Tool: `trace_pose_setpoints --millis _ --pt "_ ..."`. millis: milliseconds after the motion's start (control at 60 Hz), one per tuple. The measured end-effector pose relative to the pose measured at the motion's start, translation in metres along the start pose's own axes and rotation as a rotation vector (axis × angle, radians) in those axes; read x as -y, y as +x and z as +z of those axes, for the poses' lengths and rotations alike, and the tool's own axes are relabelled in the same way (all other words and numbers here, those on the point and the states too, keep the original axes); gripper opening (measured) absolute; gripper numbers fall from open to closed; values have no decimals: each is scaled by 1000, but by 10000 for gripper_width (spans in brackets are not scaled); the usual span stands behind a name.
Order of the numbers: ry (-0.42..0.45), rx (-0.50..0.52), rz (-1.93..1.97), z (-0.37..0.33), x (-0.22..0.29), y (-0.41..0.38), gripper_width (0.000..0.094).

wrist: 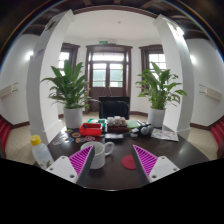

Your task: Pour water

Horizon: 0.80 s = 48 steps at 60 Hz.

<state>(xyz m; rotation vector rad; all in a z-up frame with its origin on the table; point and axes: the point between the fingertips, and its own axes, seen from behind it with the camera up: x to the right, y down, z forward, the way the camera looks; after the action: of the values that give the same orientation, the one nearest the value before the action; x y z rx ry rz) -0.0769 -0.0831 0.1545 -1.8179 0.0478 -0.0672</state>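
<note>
Looking forward along the gripper [111,162], the view is taking in a bright room with two large potted plants, the left plant [70,88] and the right plant [160,90], flanking a dark wooden door [108,68]. Nearer, a dark round table [120,172] is carrying a cluster of things: a red and green box [91,129], a dark basket-like container [117,125], and a small yellow object [37,141] off to the left. A small red item [128,160] is lying on the table between the fingers.

The gripper is standing open, its two pink pads [77,158] spread well apart and clamping nothing. A white mug [100,152] is sitting on the table just ahead of the left finger, handle toward the middle; it is judged to be the receiving vessel. Which item holds the water cannot be told.

The step in hand is judged to be the approach. To do it well, the operator should be centring the chosen vessel between both pads, keeping the fingers level, and closing only once both pads are facing its sides squarely
</note>
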Motion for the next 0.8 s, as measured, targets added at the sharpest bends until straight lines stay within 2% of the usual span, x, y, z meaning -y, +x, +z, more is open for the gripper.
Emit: trace_pose_setpoints --millis 100,117,167,267,433,800 --pt "-3 71 -5 -20 -27 -45 752" --pt "-6 91 -6 -6 -8 -30 753" --pt "-3 146 -3 -31 -39 -82 755" --pt "-18 240 1 -51 -63 -142 759" --pt "-43 334 -16 -59 -80 -208 762" --pt "-1 333 27 6 -65 -252 757"
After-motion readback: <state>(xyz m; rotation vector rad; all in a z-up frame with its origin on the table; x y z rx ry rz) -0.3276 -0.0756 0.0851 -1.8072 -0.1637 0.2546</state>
